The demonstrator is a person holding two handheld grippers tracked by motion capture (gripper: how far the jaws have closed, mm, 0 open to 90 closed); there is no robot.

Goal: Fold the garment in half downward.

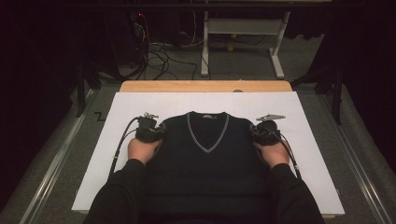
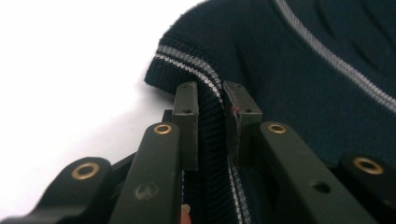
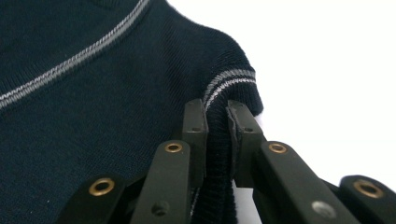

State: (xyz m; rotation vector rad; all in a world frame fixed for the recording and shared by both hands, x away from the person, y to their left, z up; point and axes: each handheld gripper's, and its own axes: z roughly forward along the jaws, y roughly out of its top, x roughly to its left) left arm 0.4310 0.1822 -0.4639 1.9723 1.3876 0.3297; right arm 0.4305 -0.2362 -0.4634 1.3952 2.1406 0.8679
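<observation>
My left gripper (image 2: 211,100) and right gripper (image 3: 218,116) are each pinched tight on a striped ribbed armhole edge of the dark navy knitted V-neck vest (image 1: 205,154) lying flat on the white board (image 1: 116,107).

This looks like a lab or recording room. A white board (image 1: 299,154) covers a wooden table (image 1: 205,86) on grey carpet. Beyond the table, loose cables (image 1: 156,56) tangle on the floor beside a white desk frame (image 1: 240,28). Black curtains hang either side of the table.
</observation>
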